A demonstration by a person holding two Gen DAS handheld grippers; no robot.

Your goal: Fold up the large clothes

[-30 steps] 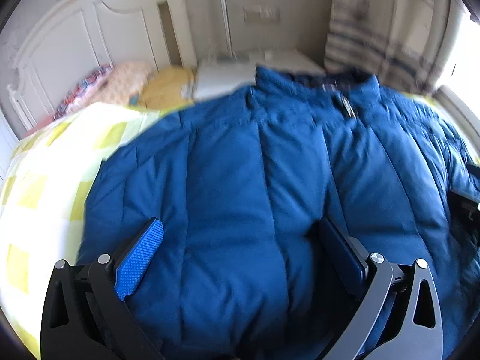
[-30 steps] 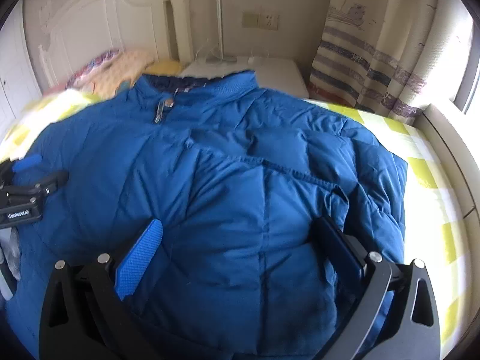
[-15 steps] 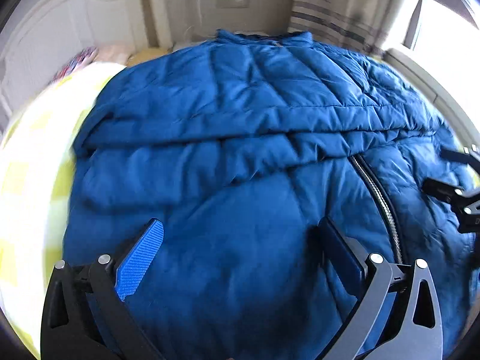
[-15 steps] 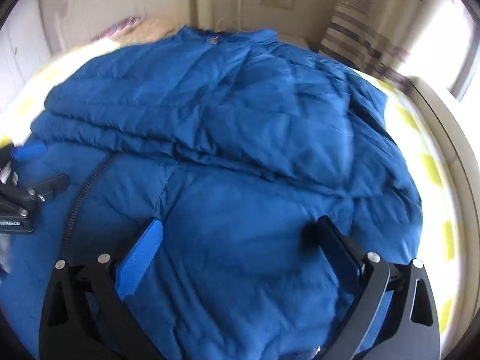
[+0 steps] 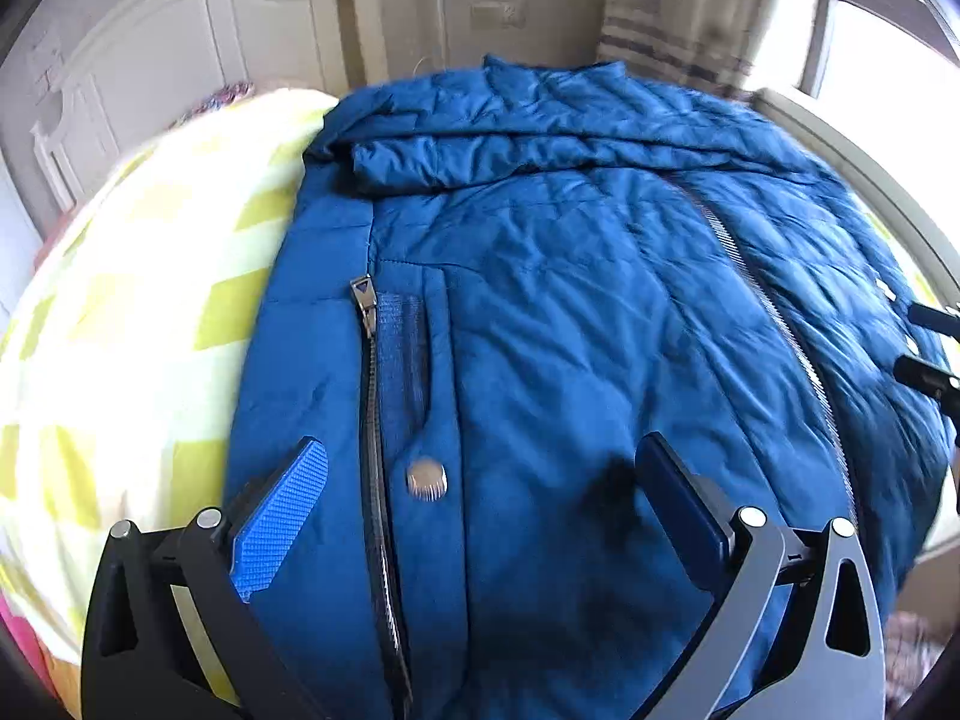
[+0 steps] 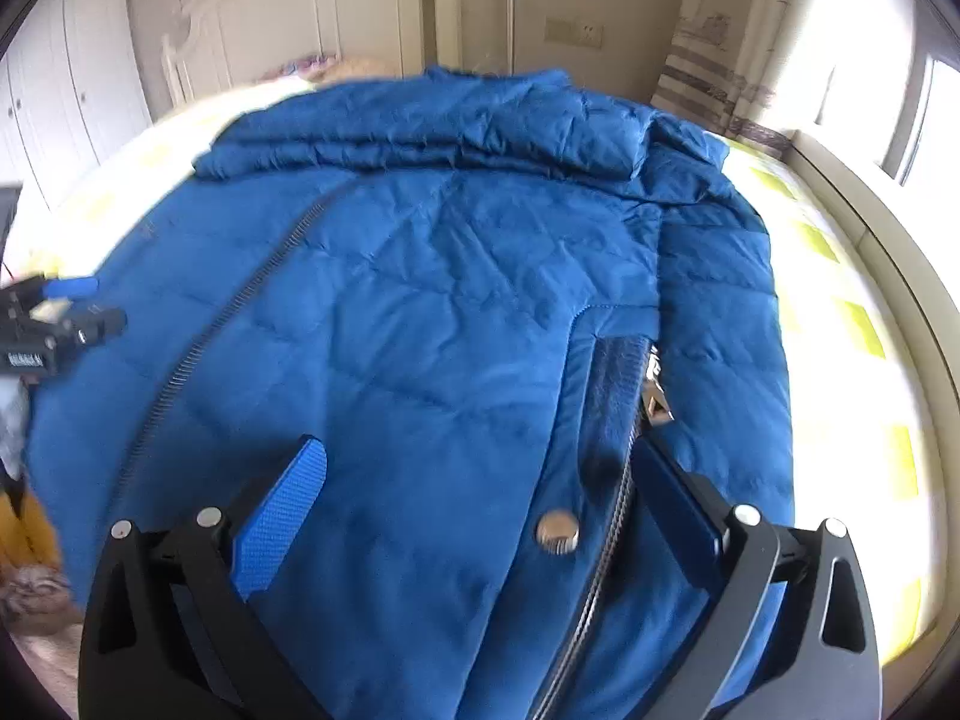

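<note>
Two open tongs [image 5: 480, 480] [image 6: 477, 480] over blue jacket [image 5: 570, 330] on checked bedspread [image 5: 150, 300].

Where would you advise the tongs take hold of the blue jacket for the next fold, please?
Probably the near hem of the blue jacket, one corner per tong: left tongs by the pocket zipper, right tongs likewise. Come from the near side, low; both are open, and that edge hangs free off the bed.
</note>
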